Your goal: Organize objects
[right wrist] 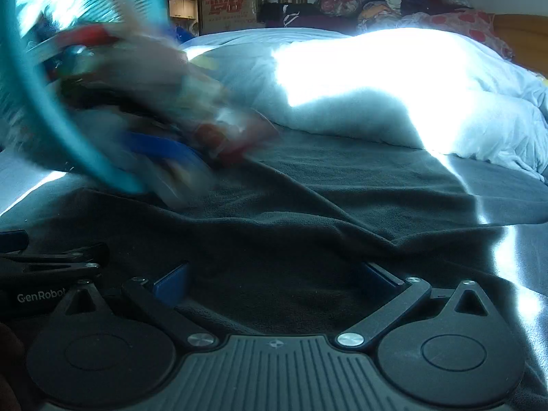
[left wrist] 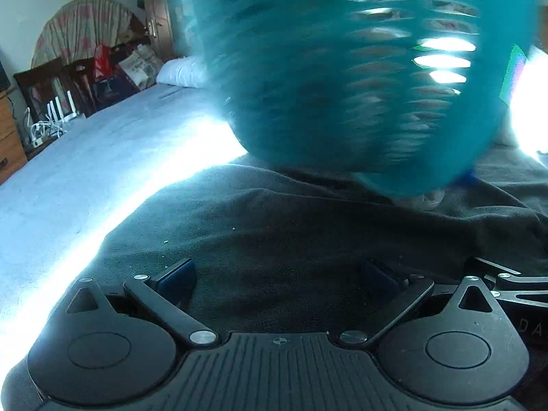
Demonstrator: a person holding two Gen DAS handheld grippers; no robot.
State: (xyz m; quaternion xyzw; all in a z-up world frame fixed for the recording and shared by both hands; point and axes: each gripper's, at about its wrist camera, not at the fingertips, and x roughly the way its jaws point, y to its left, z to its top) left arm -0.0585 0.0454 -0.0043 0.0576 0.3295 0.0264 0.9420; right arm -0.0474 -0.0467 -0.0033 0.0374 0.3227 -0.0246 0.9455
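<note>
Both tools, left (left wrist: 279, 281) and right (right wrist: 274, 282), gape wide with nothing between their fingers, low over a dark blanket (left wrist: 274, 239) on the bed. Ahead, a blurred teal basket (left wrist: 342, 68) tips on its side, its mixed items (right wrist: 171, 102) spilling onto the blanket.

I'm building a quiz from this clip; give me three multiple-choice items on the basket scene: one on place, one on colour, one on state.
1. The dark cloth lies on: A a desk, B a bed, C a floor.
2. The slotted basket is: A red, B yellow, C teal.
3. The left gripper and right gripper are: A both open and empty, B both shut, C holding the basket.

Answers: 1 B, pale bedding surrounds the cloth. 2 C, teal in both views. 3 A, fingers spread with only cloth between.
</note>
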